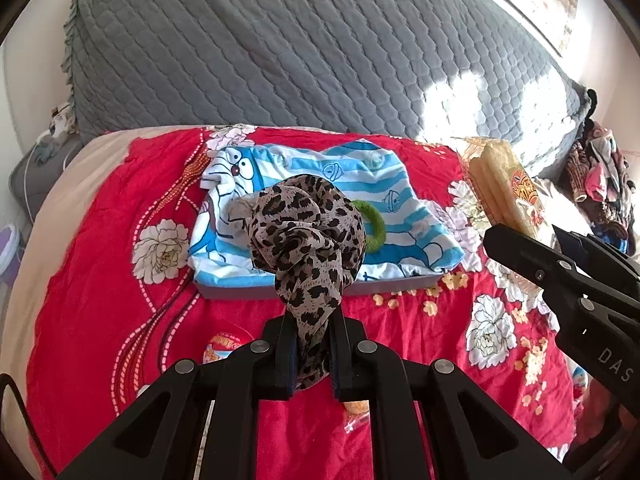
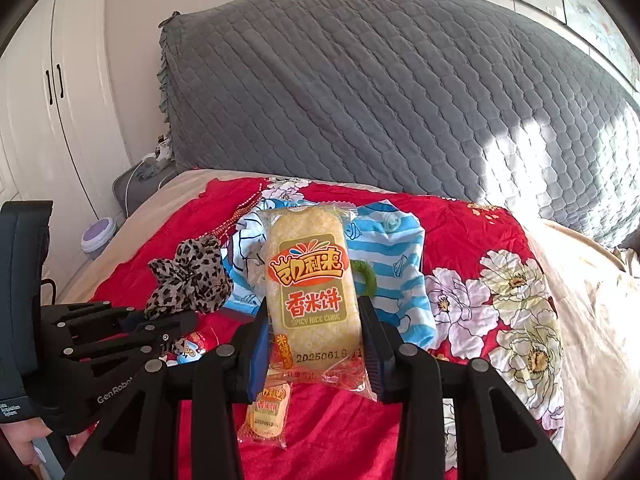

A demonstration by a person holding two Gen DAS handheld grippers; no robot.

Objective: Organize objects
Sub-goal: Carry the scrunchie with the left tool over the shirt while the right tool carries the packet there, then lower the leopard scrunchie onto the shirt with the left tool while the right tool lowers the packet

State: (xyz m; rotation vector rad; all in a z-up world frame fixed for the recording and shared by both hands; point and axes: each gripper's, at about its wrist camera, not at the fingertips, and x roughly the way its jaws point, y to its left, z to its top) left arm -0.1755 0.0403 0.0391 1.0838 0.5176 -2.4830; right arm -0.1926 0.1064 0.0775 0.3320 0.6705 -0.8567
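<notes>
- Leopard-print scarf: one, bunched into a ball, pinched at its tail between the closed jaws of the left hand-held gripper and held up above the near part of the bed.
- Rice cake packet: one large yellow packet, upright, gripped at its sides by the right hand-held gripper, jaws part-way closed on it.
- Small snack packets: one lies on the red floral bedspread just below the right gripper; a second, with a cartoon print, lies near the left gripper.
- Blue-striped cartoon garment: one, spread over a flat grey tray in the middle of the bed, beyond both grippers.
- Green ring: one, resting on the garment, partly hidden behind the scarf.
- Grey quilted headboard cover: one, at the far end of the bed.
- Pile of clothes: at the far right edge; count unclear.
</notes>
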